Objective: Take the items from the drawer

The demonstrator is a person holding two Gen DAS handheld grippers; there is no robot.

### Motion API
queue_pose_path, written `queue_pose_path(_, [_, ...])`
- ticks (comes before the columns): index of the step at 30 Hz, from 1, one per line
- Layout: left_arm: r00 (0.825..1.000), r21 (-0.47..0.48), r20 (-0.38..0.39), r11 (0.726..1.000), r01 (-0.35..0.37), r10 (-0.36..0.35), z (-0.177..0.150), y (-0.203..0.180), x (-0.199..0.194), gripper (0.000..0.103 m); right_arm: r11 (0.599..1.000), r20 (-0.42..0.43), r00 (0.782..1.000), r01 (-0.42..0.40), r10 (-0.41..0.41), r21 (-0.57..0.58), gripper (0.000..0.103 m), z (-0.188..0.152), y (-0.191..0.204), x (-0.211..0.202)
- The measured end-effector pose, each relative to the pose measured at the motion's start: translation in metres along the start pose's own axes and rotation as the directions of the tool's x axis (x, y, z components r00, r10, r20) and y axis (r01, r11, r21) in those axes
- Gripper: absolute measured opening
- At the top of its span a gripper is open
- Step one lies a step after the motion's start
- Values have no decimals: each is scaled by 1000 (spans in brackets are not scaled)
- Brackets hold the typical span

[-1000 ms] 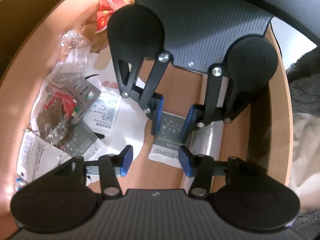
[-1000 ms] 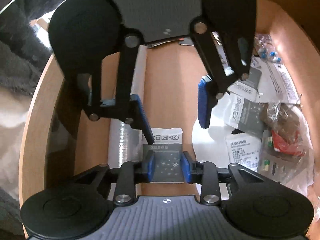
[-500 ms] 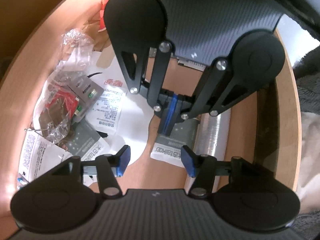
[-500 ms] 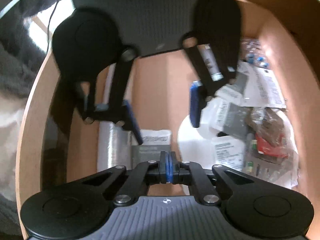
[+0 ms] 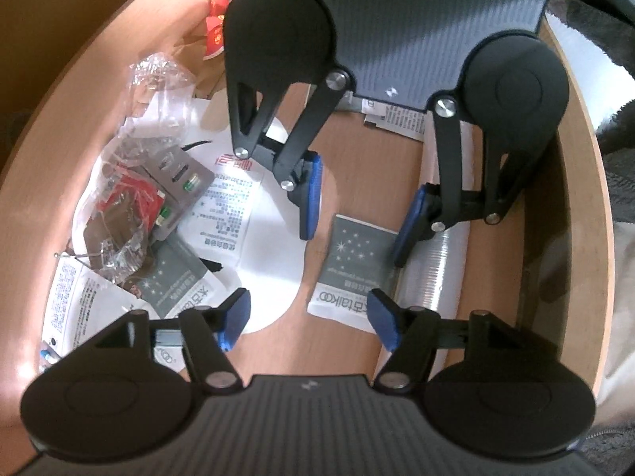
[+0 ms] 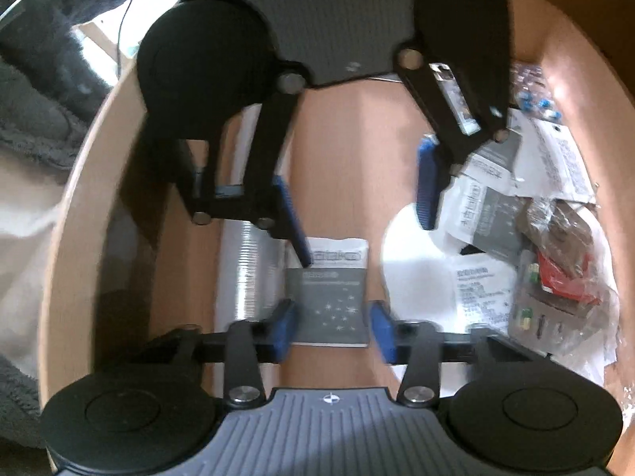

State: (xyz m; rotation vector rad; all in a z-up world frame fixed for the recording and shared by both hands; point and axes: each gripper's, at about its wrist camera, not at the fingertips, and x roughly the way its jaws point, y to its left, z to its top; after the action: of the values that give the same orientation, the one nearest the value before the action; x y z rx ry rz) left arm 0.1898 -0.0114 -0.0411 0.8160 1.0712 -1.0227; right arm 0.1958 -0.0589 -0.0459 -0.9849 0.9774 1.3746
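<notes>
A grey and white star-printed sachet (image 5: pixel 349 269) lies flat on the wooden drawer floor (image 5: pixel 357 166); it also shows in the right wrist view (image 6: pixel 331 301). My left gripper (image 5: pixel 309 319) is open, hovering near the sachet's printed end. My right gripper (image 6: pixel 331 331) is open with its blue pads either side of the sachet's other end, above it and holding nothing. Each gripper shows in the other's view: the right gripper (image 5: pixel 355 214) and the left gripper (image 6: pixel 361 206) face each other over the sachet.
A ribbed clear plastic tube (image 5: pixel 430 277) lies beside the sachet along the drawer's side wall (image 5: pixel 571 214). A pile of sachets, leaflets and crinkled plastic bags (image 5: pixel 131 214) fills the other half. Red packets (image 5: pixel 222 0) sit in the far corner. Grey fleece fabric (image 6: pixel 35 127) lies outside the drawer.
My right gripper shut half a second ago and has opened again around the sachet. The sachet lies where it did. My left gripper stayed open and barely moved.
</notes>
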Motion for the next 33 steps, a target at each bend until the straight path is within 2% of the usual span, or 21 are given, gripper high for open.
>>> queue_pose_path(5, [1000, -4, 2, 1000, -7, 7, -1, -1, 0, 72, 1000, -5, 1000, 12, -12, -3, 25, 1, 1, -1])
queue_pose_path(7, [1000, -3, 3, 1000, -8, 8, -1, 0, 0, 72, 999, 4, 999, 42, -42, -4, 5, 2, 2, -3])
queue_pose_path(8, [1000, 0, 5, 1000, -10, 10, -1, -1, 0, 72, 998, 8, 998, 63, -62, -3, 0, 3, 2, -4])
queue_pose_path(11, [1000, 2, 10, 1000, -13, 13, -1, -1, -1, 72, 995, 13, 995, 103, -103, 7, 1, 5, -1, -6])
queue_pose_path(16, [1000, -14, 4, 1000, 0, 0, -1, 1, 1, 72, 992, 62, 991, 120, -122, 33, 1, 4, -4, -24])
queue_pose_path(19, [1000, -23, 3, 1000, 8, -8, -1, 2, 2, 72, 993, 59, 994, 93, -97, 69, 2, 3, -14, -24])
queue_pose_path(22, [999, -60, -4, 998, 36, -36, -2, 5, 5, 72, 995, 13, 997, 78, -79, 63, 6, 7, -31, -1])
queue_pose_path(25, [998, -96, -10, 993, 63, -64, -3, 9, 8, 71, 997, -11, 998, 60, -59, 42, 9, 2, -26, 0])
queue_pose_path(28, [997, -95, -6, 993, 76, -77, -2, 7, 7, 63, 999, -18, 999, 32, -32, 25, 13, -2, -22, -2])
queue_pose_path(31, [988, -109, -16, 983, 149, -152, 0, 7, 6, 32, 1000, -21, 1000, 18, -18, 13, 15, -4, -20, 0])
queue_pose_path(33, [985, -116, -20, 979, 169, -173, 0, 7, 6, 31, 1000, -27, 1000, 11, -10, 7, 15, -5, -17, 1])
